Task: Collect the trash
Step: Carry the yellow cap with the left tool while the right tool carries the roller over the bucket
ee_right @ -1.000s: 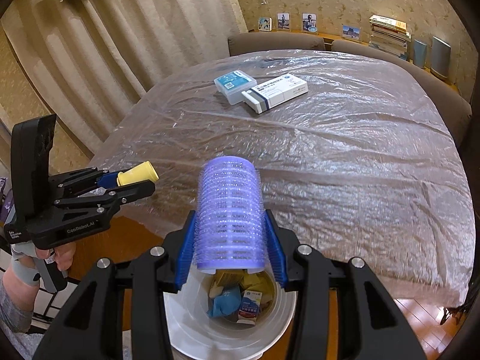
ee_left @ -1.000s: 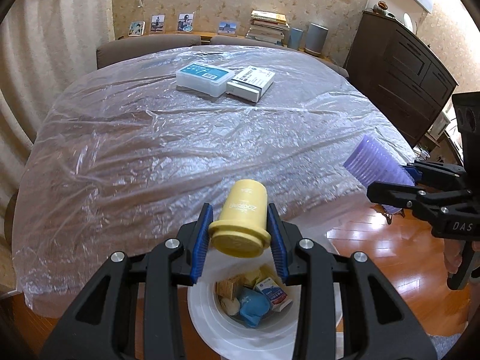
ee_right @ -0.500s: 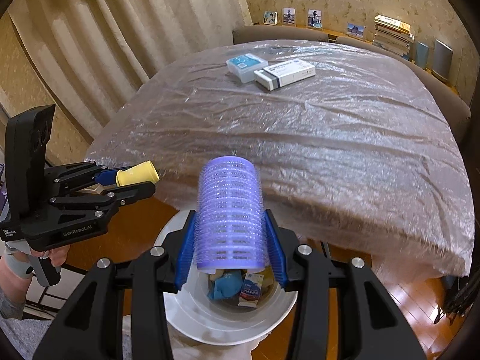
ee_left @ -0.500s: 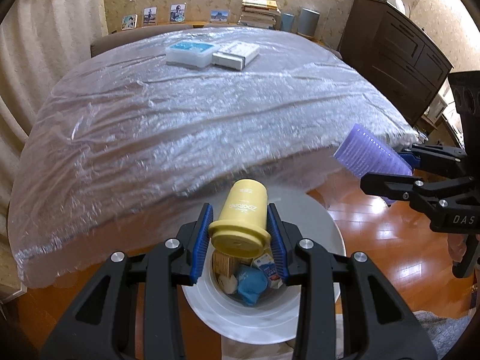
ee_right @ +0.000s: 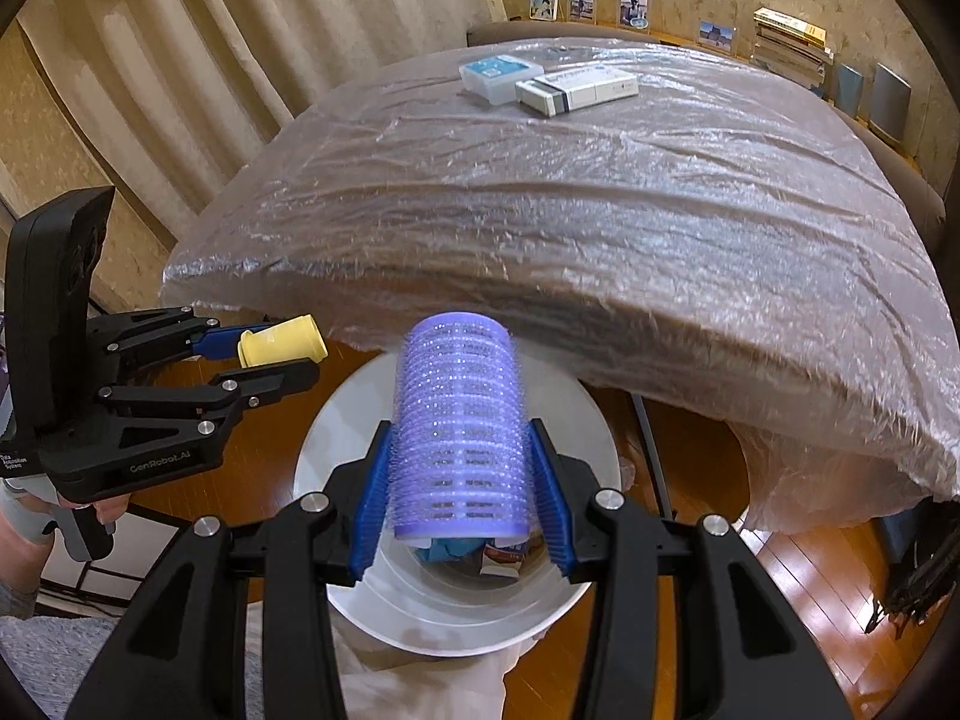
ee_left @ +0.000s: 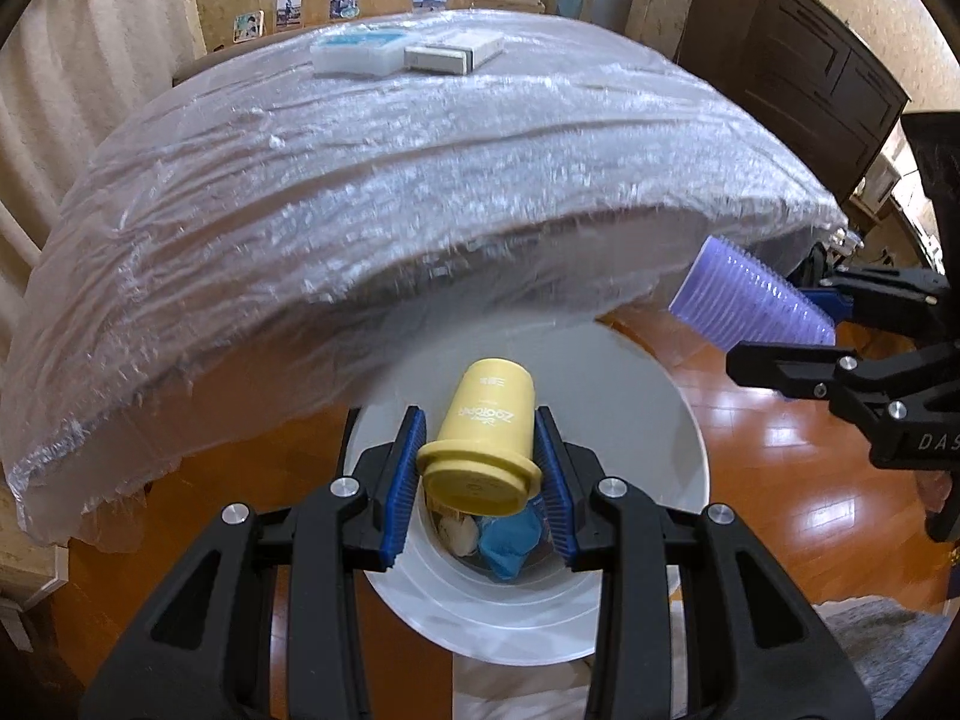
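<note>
You've got both grippers loaded and poised over the white bin (ee_left: 672, 420), which sits on the floor just off the edge of the table (ee_left: 360, 192) w/ its plastic cover. Your left gripper (ee_left: 477, 480) is clamped on the yellow cup (ee_left: 486, 420), pads pinching it near the flared rim, closed end pointing away from you. It hangs above the bin mouth, so letting go should drop it straight in. Your right gripper (ee_right: 459, 492) is clenched on the purple hair roller (ee_right: 459, 420), gripped across its lower half, long axis running fwd along the fingers; it also hangs over the bin opening.

Bin already has stuff at the bottom: something blue (ee_left: 510, 540), a small carton (ee_right: 501, 558), other bits I can't make out. Both items are tilted nose-down, prob so they slide off the pads cleanly.

Two boxes (ee_right: 546, 84) are on the far side of the table, side by side; can't tell if they count as trash. Next, by my read: open both over the bin, pref one at a time so nothing bounces off the rim.
</note>
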`<state>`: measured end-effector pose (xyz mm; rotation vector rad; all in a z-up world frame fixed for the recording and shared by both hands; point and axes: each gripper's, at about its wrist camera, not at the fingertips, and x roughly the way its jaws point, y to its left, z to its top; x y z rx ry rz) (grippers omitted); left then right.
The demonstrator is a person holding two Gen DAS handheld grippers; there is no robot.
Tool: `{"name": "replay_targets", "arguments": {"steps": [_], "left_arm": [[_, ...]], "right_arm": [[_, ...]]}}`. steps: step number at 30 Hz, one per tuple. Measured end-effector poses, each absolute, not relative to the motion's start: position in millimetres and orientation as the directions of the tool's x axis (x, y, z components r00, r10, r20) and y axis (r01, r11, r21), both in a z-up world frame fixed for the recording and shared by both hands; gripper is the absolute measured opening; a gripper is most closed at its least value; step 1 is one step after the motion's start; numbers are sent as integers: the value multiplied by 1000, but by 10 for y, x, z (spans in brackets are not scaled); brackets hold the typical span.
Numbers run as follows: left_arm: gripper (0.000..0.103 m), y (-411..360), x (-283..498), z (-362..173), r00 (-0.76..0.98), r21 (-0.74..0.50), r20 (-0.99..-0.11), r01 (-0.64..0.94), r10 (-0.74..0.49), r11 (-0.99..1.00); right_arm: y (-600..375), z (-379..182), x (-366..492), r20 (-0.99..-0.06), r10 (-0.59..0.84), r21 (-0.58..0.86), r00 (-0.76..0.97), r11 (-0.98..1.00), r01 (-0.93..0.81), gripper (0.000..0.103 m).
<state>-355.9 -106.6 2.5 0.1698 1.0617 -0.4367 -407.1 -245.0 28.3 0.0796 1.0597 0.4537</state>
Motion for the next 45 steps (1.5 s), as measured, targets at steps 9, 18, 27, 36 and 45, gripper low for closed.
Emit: {"name": "replay_targets", "arguments": {"steps": [9, 18, 27, 36, 45], "left_arm": [[38, -1090, -3606, -228, 377, -48, -898, 426, -226, 903], [38, -1117, -3581, -416, 359, -36, -911, 418, -202, 908], [38, -1197, -3538, -659, 323, -10, -932, 433, -165, 901], [38, -1223, -3556, -870, 294, -3, -944, 439, -147, 898], [38, -1246, -3504, -1004, 271, 5, -954, 442, -129, 897]], "right_arm": [[-2399, 83, -4088, -857, 356, 238, 372, 915, -327, 43], [-2335, -117, -4050, -874, 330, 216, 358, 921, -323, 43], [-2267, -372, -4001, -895, 316, 217, 316, 925, -311, 43], [-2197, -602, -3960, -916, 291, 205, 275, 931, -303, 43], [-2096, -737, -3904, -930, 278, 200, 241, 932, -302, 43]]}}
